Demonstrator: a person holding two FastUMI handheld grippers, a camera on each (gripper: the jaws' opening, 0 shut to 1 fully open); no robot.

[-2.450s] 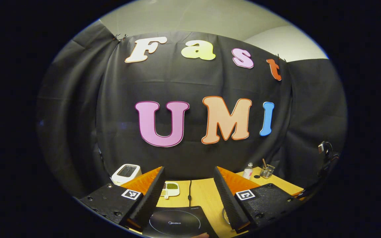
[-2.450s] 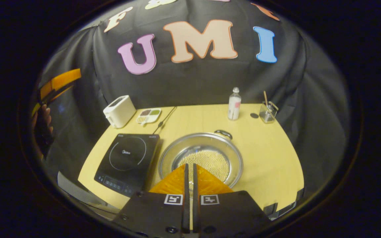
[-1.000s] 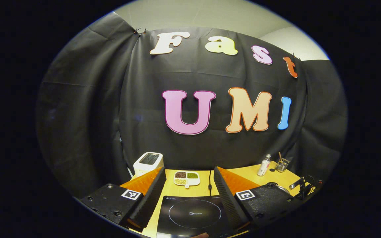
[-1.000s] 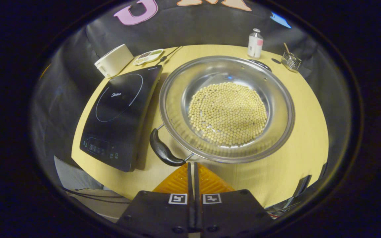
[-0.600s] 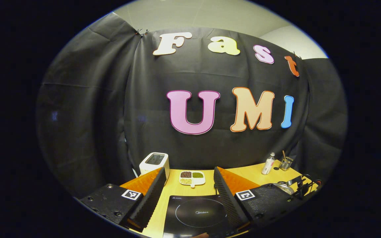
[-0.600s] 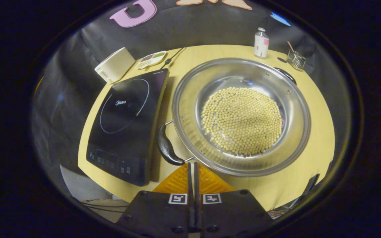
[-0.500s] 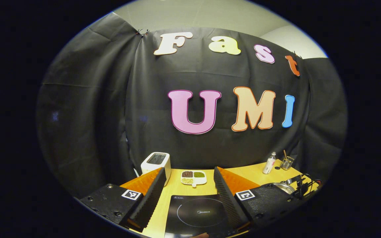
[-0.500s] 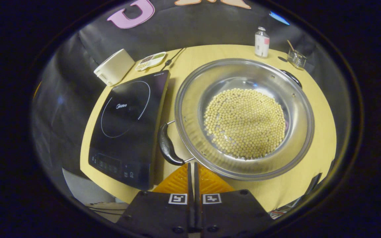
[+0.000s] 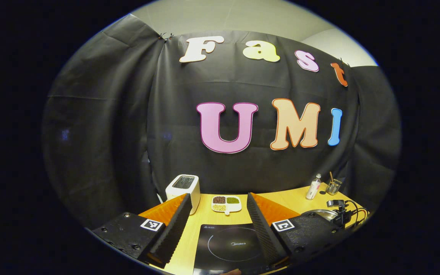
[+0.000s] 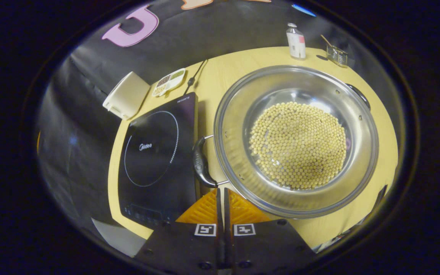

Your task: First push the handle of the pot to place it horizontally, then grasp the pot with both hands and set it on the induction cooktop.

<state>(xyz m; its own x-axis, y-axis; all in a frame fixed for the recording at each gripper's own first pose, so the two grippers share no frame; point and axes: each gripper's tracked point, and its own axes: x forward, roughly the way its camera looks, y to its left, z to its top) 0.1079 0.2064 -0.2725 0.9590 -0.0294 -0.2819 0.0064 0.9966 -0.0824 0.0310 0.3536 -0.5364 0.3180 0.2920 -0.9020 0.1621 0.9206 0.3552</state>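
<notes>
1. A wooden surface (image 10: 220, 72) stands before a black cloth wall.
2. The pot (image 10: 361, 114), full of pale beans (image 10: 298, 145), sits just right of the cooktop (image 10: 155, 152).
3. The right tongs (image 10: 220, 194) are closed, tips just beside the pot's near handle (image 10: 200, 166).
4. The left tongs (image 9: 217, 214) are open above the cooktop (image 9: 229, 244), holding nothing.

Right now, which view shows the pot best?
The right gripper view: the whole pot, its beans and its near handle are seen from above. The left gripper view shows just a sliver of its rim at the right edge.
</notes>
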